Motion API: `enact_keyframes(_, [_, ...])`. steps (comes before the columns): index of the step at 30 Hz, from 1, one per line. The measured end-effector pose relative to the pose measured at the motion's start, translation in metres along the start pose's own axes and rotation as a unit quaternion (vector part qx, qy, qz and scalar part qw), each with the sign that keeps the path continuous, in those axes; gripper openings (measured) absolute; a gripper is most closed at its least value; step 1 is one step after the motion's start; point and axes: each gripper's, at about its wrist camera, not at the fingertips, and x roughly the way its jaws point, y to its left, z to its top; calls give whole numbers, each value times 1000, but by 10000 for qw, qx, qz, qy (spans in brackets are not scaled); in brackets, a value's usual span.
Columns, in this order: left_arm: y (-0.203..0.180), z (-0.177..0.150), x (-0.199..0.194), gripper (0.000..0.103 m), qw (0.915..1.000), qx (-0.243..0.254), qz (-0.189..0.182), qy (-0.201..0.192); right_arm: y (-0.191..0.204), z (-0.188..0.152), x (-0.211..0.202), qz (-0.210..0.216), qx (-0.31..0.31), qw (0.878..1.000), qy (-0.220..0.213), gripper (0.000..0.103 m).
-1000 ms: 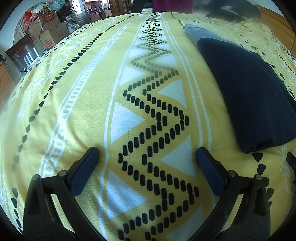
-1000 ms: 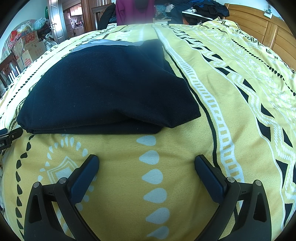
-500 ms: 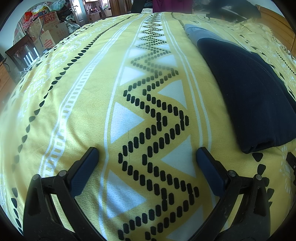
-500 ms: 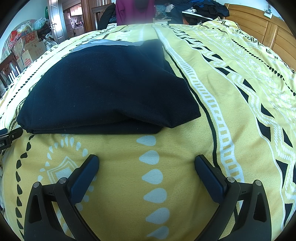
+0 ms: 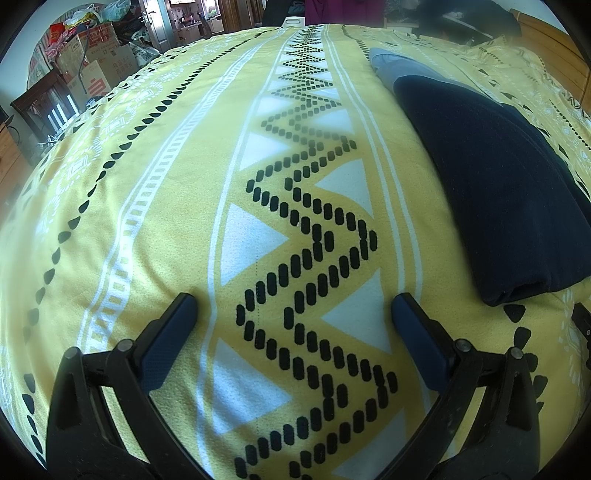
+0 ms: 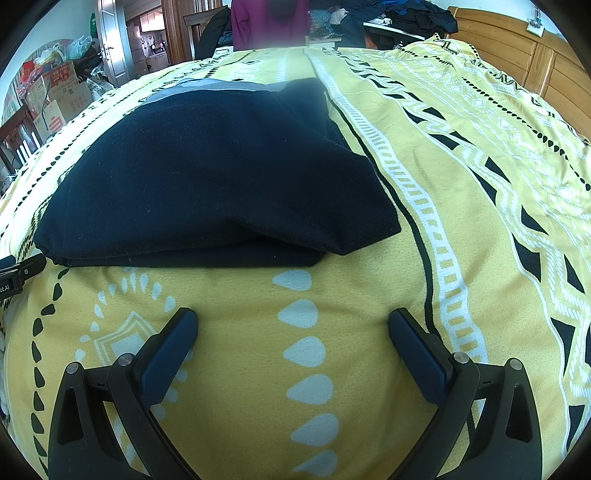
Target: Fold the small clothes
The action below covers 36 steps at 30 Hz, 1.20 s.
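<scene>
Both the left gripper [image 5: 293, 308] and right gripper [image 6: 293, 323] gape empty; only the right view shows the folded navy garment [image 6: 207, 177] whole.

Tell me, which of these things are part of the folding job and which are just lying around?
Part of the job:
dark garment, lying folded on the bedspread
left gripper, open
right gripper, open

Just lying about:
cardboard boxes
clothes pile
wooden headboard
</scene>
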Motion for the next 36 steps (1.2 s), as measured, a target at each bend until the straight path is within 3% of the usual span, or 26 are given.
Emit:
enact_keyframes(17, [1,3,-1,103,9999,-29,-53,96,5,0,-2,-122,-78,9999,4,103])
enact_keyframes(28, [3,20,7,103,9972,241,-119,704,4,16,4,-89,-140,9977,660,103])
enact_keyframes(32, [5,21,10,103,9972,337,-192,634,7,25,8,-61,-330,9950,938,103])
enact_keyframes(36, [3,17,9,103,9986,342,-191,358,12,28,9,-118,-481,9958,766,103])
